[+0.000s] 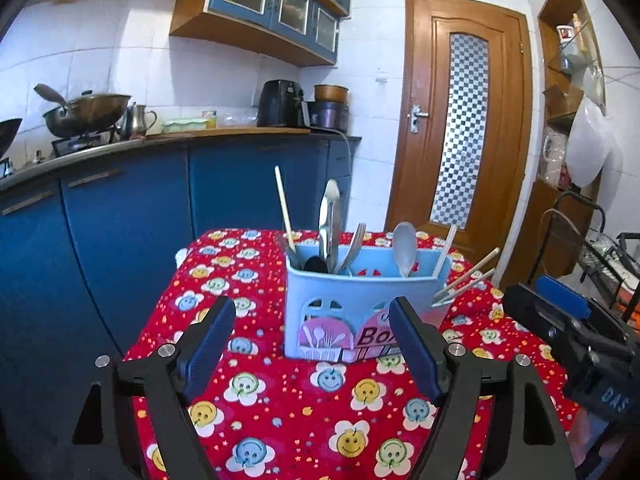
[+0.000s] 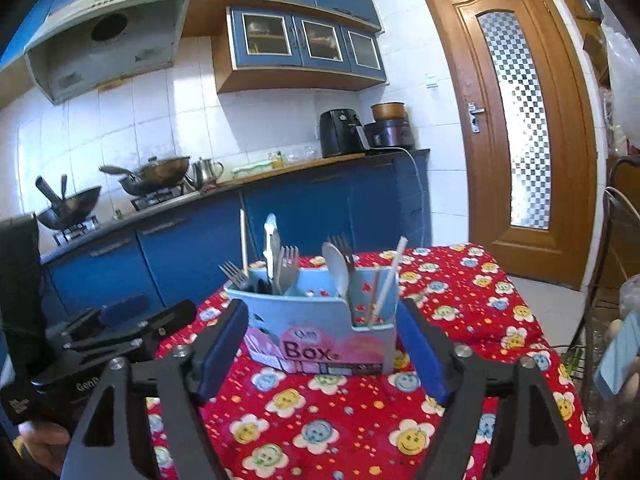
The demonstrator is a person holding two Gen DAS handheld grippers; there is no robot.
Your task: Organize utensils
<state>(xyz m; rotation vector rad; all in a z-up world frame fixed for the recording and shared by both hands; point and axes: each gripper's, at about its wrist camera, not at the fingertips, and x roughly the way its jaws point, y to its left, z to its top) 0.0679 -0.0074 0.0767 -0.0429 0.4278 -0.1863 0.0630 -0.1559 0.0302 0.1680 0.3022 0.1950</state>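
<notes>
Right now both grippers hang in front of the box (image 1: 360,312), which stands at centre frame on the red flowered tabletop (image 1: 280,412). The left gripper (image 1: 312,344) has its jaws wide apart and holds nothing; the right gripper (image 2: 322,344) is the same — spread, empty, framing the box in the lower middle of its view.

Most utensils stand upright inside: a chopstick (image 1: 285,210) and tongs (image 1: 329,224) at the box's left end, forks (image 1: 354,246) beside them, a spoon (image 1: 405,246) toward the right. What looks unfinished is at the right edge of the left view, where a few sticks (image 1: 468,276) lean out low over the rim, pointing to the upper right. Whether they sit in a side pocket or only rest against the wall, I cannot tell.

To do this step well, I would take one leaning stick near its free end, close gently, lift it clear before turning it upright — and steady the light plastic box with the other gripper so it does not tip or slide on the cloth.
</notes>
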